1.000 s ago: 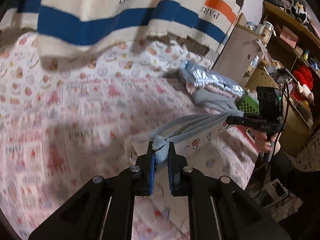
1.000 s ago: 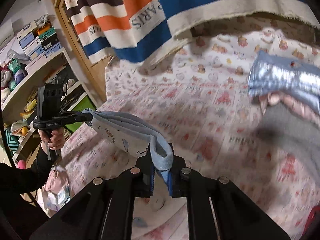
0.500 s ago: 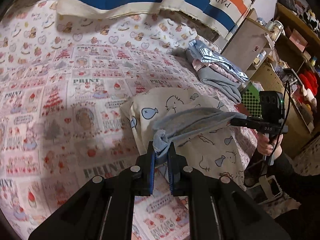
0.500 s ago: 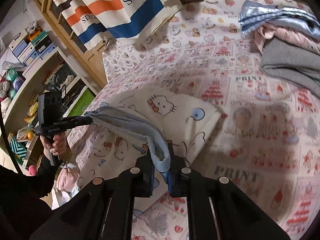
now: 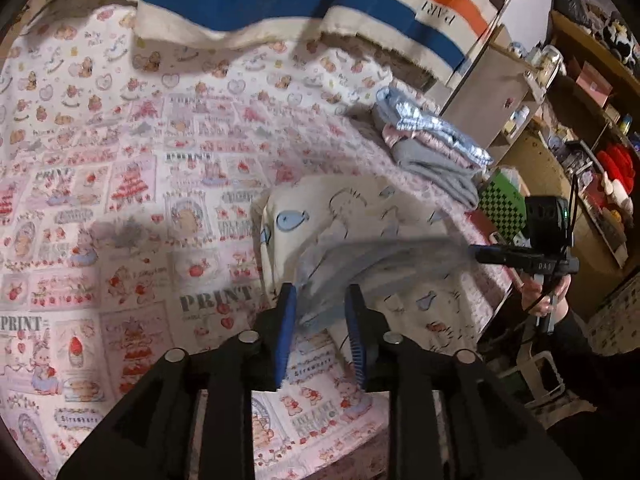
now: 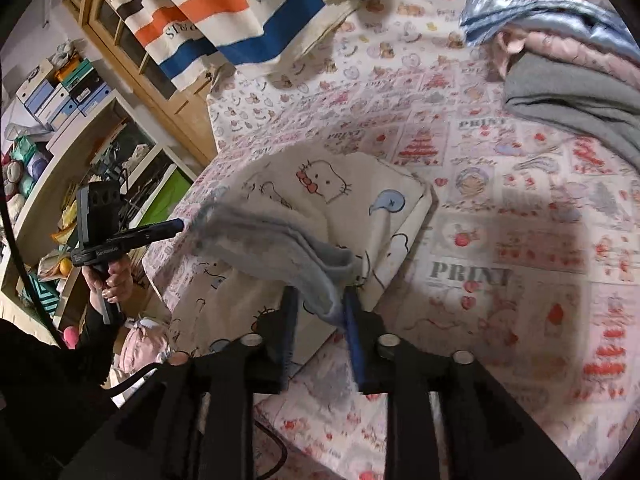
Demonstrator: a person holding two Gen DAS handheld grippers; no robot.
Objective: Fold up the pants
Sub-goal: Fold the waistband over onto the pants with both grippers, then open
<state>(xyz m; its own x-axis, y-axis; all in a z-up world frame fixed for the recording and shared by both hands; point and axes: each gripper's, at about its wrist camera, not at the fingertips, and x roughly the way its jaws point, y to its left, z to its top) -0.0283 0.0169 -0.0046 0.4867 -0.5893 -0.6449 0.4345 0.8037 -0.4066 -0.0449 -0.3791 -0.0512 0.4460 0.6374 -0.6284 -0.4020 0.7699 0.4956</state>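
Opening left claw (image 5: pixel 320 312), right claw (image 6: pixel 318 312), pants (image 6: pixel 280 248) waistband between each

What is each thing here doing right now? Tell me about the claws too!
Left claw: opening, blue waistband between its fingers.
Right claw: opening, blue waistband between its fingers.
Cartoon pants: folded over on the bed, blue waistband lifted off them.
Clothes pile: folded, stacked on the bed.
Striped cloth: hanging over the bed's far edge.

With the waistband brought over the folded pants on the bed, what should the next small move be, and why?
Probably draw both grippers back. The jaws of the left gripper and right gripper are opening, and the blue waistband lies loose between them over the cream pants on the bedsheet.
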